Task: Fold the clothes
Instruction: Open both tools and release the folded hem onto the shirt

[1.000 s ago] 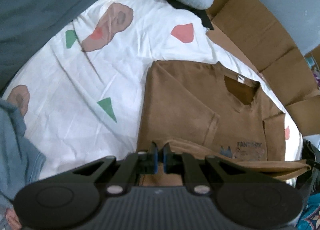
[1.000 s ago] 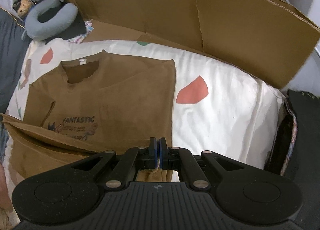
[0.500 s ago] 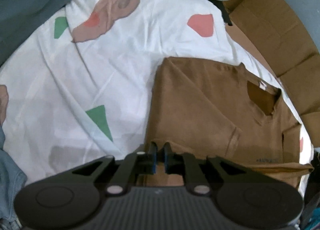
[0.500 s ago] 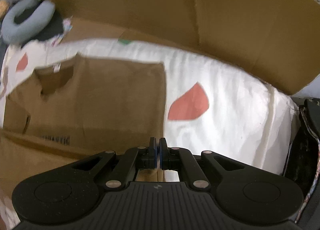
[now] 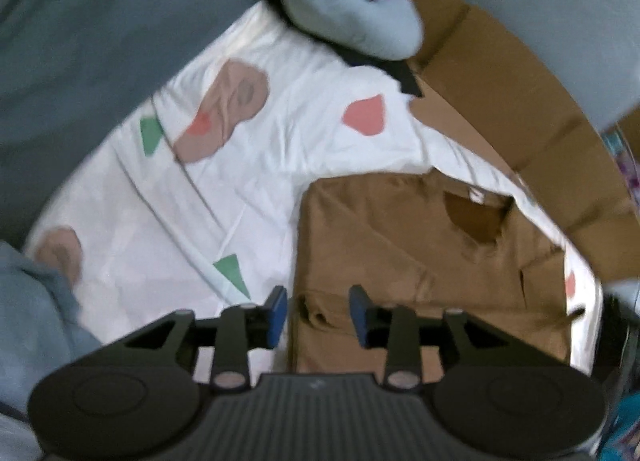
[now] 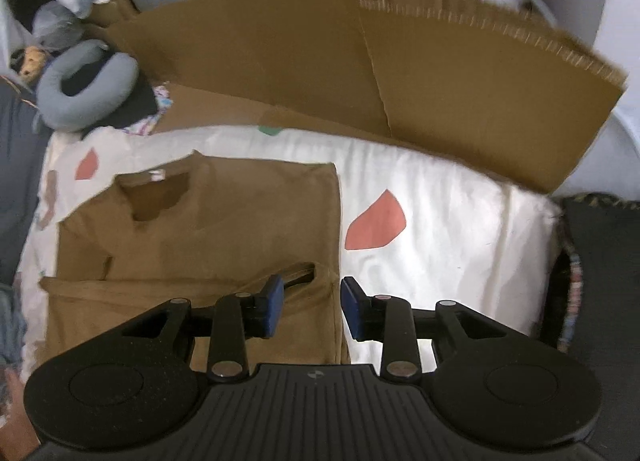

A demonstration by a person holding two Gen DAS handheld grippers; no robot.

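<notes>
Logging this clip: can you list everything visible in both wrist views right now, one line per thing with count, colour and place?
T-shirt: one, brown, partly folded, lying on the sheet, bottom edge turned up over the front.
Sheet: one, white with red, green and tan patches, spread under the T-shirt.
Cardboard: several brown panels, standing along the far edge of the sheet.
Neck pillow: one, grey-blue, at the far corner beside the cardboard.
Blanket: one, grey-green, along the sheet's side in the left wrist view.
Left tongs: one, black with blue pads, open over the T-shirt's folded edge.
Right tongs: one, black with blue pads, open over the T-shirt's other corner.
</notes>
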